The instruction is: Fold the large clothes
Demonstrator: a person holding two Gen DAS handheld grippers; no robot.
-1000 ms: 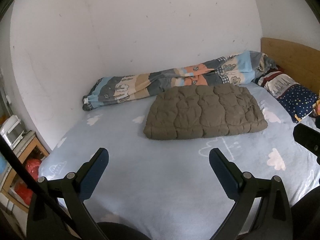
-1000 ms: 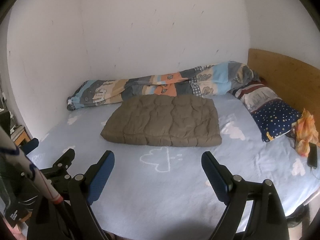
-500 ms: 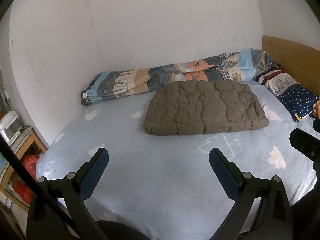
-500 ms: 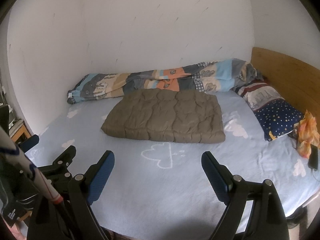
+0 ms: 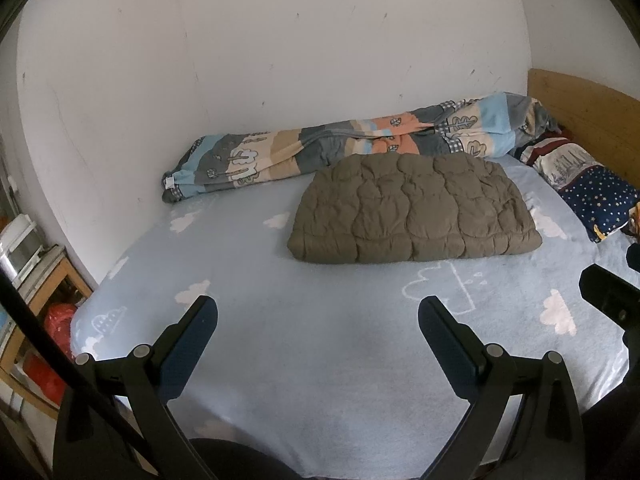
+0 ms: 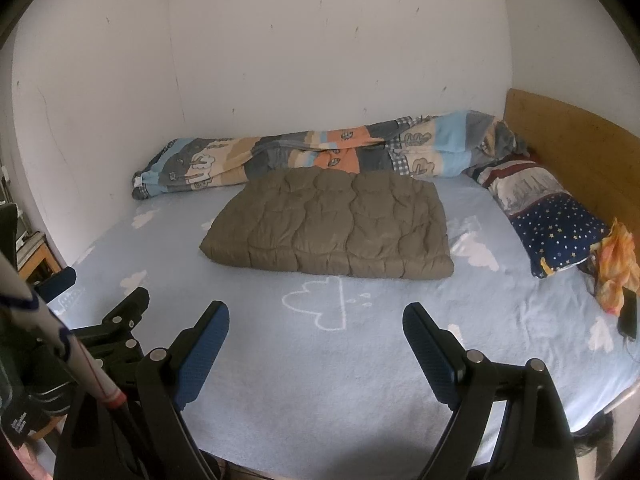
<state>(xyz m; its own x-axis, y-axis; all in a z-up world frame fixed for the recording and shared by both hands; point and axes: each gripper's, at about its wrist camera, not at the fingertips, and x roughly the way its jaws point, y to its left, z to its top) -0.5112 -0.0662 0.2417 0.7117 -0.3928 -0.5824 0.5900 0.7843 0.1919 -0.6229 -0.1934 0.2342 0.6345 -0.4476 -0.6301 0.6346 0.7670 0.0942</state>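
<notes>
— Nothing much has shifted since a second ago; the folded coat only sits a touch lower in each view. What does the left wrist camera give?

— Its own left gripper [image 5: 318,318] hangs over the near part of the pale blue sheet [image 5: 320,380], jaws spread wide with nothing between them. Ahead of it, well apart, lies the brown quilted coat [image 5: 414,210], folded into a flat pad. Beyond the coat, along the white wall [image 5: 300,48], stretches a rolled patterned duvet [image 5: 352,144]. Ahead and to the right is a starry pillow [image 5: 592,196] against the wooden headboard [image 5: 588,116]. Off the left edge stands a wooden shelf [image 5: 44,292] with red bags [image 5: 60,320]. A dark part of the other tool pokes in at the right edge.

— And the right wrist camera?

— Its right gripper [image 6: 316,322] is likewise spread wide and empty above the sheet. The coat lies ahead, slightly left, with bare sheet between and nothing in the way. To the right of the fingers, beside the pillow, sit a crumpled orange cloth [image 6: 618,268] and a dark phone [image 6: 628,318]. The left gripper shows at lower left, close beside.
</notes>
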